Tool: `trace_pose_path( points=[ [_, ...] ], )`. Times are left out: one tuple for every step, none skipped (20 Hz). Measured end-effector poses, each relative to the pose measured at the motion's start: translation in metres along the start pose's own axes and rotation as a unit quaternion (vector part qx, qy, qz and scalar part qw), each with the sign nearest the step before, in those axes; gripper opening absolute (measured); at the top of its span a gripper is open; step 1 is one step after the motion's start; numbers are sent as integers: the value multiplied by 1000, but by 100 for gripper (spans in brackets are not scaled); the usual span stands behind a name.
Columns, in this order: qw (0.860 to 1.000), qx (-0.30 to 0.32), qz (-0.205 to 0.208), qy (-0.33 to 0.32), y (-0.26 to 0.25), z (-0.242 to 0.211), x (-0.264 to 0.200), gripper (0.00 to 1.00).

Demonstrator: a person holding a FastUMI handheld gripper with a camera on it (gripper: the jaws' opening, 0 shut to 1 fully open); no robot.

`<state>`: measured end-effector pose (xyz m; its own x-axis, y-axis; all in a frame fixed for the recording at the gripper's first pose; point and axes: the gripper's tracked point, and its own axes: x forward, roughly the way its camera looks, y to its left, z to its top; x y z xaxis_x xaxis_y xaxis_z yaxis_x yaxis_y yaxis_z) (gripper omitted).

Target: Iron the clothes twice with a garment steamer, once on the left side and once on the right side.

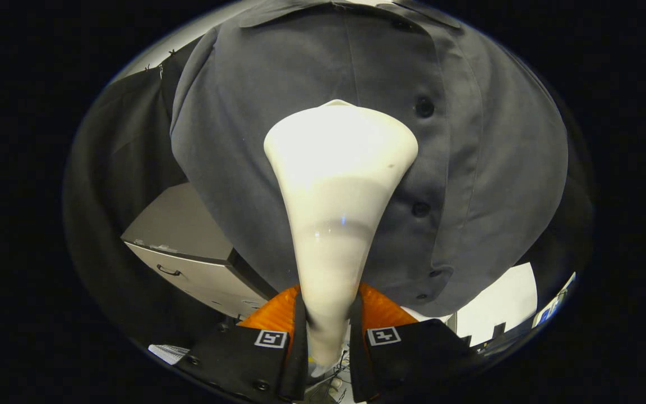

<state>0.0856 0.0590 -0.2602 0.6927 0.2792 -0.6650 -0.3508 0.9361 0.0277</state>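
A white garment steamer [337, 185] rises from between my fingers, its narrow handle clamped by both and its wide head flaring out ahead. My gripper [327, 331] is shut on that handle. Beyond the head hangs a grey button-up shirt [485, 157], collar at the top, with a row of dark buttons [424, 106] running down just right of the steamer head. The head stands over the shirt's chest, left of the button placket; whether it touches the cloth I cannot tell.
A grey cabinet [188, 247] with a drawer handle stands below and left of the shirt. Black cloth hangs behind on the left. A white surface [497, 308] shows under the shirt's hem to the right.
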Motion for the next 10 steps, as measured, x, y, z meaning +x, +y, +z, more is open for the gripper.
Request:
trace_pose_path(
  points=[
    [1000,2,-3,6,-1,-6,2,38],
    [1000,4,-6,12,-3,-11,3,38],
    [1000,7,-8,17,-4,-15,4,38],
    [1000,9,-10,20,-3,-20,5,38],
    [1000,9,-11,23,-4,-24,7,38],
    [999,10,-13,28,-5,-30,8,38],
    [999,12,-14,33,-5,-36,10,38],
    [999,15,-16,39,-5,-42,10,38],
    [999,18,-17,46,-6,-49,12,38],
    [998,19,-19,53,-7,-58,16,38]
  ],
)
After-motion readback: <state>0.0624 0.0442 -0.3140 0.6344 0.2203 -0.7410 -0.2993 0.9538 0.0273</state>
